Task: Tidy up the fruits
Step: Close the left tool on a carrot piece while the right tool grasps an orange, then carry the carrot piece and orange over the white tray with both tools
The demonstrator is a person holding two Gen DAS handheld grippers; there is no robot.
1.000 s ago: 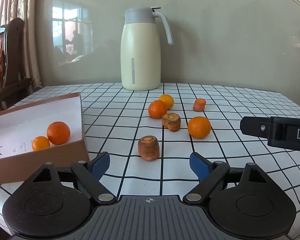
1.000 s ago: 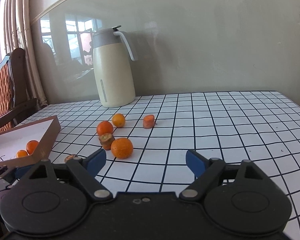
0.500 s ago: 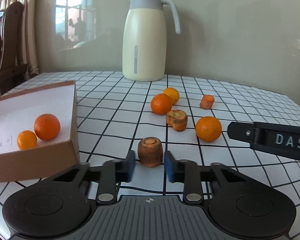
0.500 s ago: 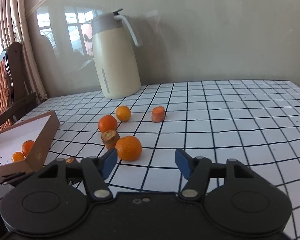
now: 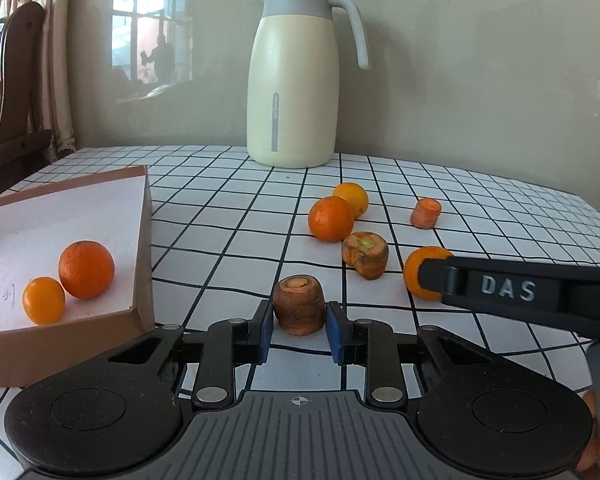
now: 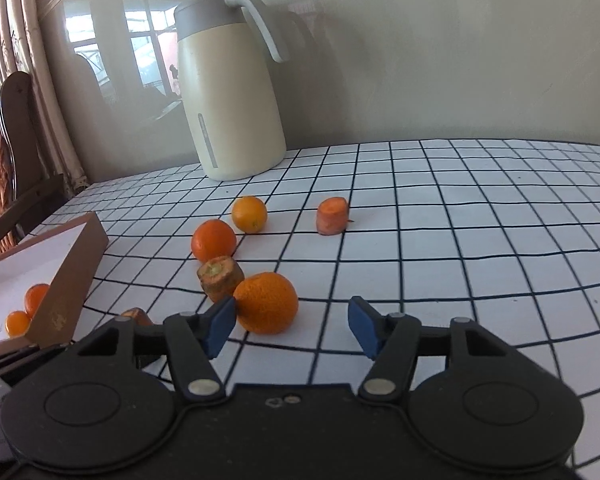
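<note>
My left gripper [image 5: 299, 322] is shut on a brown carrot stump [image 5: 299, 306] that stands on the checked tablecloth [image 5: 228, 240], its blue pads [image 5: 263, 332] pressed to both sides. My right gripper [image 6: 292, 320] is open around a large orange [image 6: 266, 304]; the left pad [image 6: 220, 324] is close to the fruit and the right pad stands well apart. In the left wrist view, that right gripper's finger [image 5: 500, 292] reaches in over the same orange [image 5: 412, 274]. The cardboard box [image 5: 144, 240] to the left holds two oranges [image 5: 86, 268].
Two more oranges [image 5: 331, 219] [image 5: 351, 199] and two carrot pieces [image 5: 365, 254] [image 5: 426, 213] lie mid-table. A cream thermos jug [image 5: 296, 80] stands at the back by the wall. A wooden chair [image 6: 4, 140] is at the left edge.
The left jaws went from wide open to shut on the carrot stump. The right gripper moved forward to the large orange and its jaws narrowed, then held.
</note>
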